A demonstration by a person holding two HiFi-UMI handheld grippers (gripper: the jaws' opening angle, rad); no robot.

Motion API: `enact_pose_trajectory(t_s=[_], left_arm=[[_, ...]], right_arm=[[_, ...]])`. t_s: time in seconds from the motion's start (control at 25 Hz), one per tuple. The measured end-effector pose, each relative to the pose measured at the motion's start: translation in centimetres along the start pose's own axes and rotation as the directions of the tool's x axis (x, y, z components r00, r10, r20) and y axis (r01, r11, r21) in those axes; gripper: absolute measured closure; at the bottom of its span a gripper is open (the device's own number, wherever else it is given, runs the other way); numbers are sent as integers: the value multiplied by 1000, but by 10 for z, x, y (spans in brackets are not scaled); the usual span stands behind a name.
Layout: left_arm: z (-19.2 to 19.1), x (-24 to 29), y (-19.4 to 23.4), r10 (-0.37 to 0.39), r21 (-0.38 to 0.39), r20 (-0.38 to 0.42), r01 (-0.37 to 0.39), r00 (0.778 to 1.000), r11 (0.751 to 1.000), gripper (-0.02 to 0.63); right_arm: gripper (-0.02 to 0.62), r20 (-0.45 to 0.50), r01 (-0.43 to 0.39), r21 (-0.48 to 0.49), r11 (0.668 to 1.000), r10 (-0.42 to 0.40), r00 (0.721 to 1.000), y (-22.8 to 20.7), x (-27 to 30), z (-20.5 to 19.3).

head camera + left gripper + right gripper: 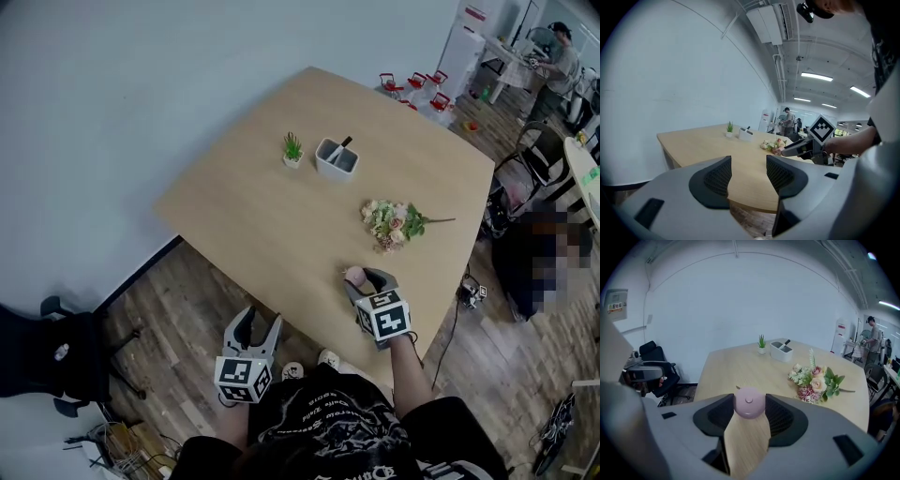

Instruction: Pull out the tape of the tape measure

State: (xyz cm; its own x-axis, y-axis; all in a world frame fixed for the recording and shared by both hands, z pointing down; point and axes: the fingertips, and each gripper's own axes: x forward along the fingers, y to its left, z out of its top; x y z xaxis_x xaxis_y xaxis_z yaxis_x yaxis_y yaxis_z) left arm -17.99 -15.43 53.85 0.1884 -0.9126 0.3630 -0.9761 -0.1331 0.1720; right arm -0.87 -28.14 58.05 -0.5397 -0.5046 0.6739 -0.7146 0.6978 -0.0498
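A small round pink tape measure (749, 400) sits between the pads of my right gripper (749, 406), which is shut on it. In the head view this gripper (364, 278) is over the near edge of the wooden table (272, 220), with the pink tape measure (354, 275) at its tip. No tape shows pulled out of the case. My left gripper (262, 322) hangs off the table's near edge over the floor, open and with nothing between its pads (717, 178). From the left gripper view, the right gripper (799, 148) is ahead to the right.
A bouquet of flowers (396, 222) lies on the table beyond the right gripper. A small potted plant (292, 148) and a white holder (337, 157) stand farther back. A black chair (56, 361) is at lower left. A person (562, 56) stands far off.
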Motion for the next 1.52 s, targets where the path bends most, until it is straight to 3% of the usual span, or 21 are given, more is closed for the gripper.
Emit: enact_pose_trajectory(t_s=[0.32, 0.64, 0.88, 1.12, 1.24, 1.44, 1.52], left_arm=[[5, 19, -47, -185, 94, -17, 186, 983, 978, 373], [13, 33, -90, -360, 169, -35, 360, 932, 917, 373], [10, 37, -127, -495, 273, -104, 504, 862, 819, 373], [19, 36, -145, -614, 223, -110, 621, 782, 751, 376], [14, 32, -151, -664, 229, -140, 677, 734, 700, 381], [9, 17, -163, -739, 242, -199, 763, 644, 600, 473], [8, 15, -167, -749, 240, -212, 776, 628, 583, 523]], right_arm=[[370, 49, 2, -17, 1000, -1, 999, 25, -52, 13], [370, 35, 6, -43, 999, -4, 999, 48, -91, 4], [370, 43, -22, -64, 998, 25, 999, 66, -109, -1], [370, 20, -48, -115, 992, 51, 999, 77, -115, -5], [370, -4, -91, -158, 983, 92, 996, 84, -116, -9], [370, -33, -174, -225, 959, 171, 985, 92, -122, -13], [370, -43, -195, -234, 952, 190, 981, 92, -121, -13]])
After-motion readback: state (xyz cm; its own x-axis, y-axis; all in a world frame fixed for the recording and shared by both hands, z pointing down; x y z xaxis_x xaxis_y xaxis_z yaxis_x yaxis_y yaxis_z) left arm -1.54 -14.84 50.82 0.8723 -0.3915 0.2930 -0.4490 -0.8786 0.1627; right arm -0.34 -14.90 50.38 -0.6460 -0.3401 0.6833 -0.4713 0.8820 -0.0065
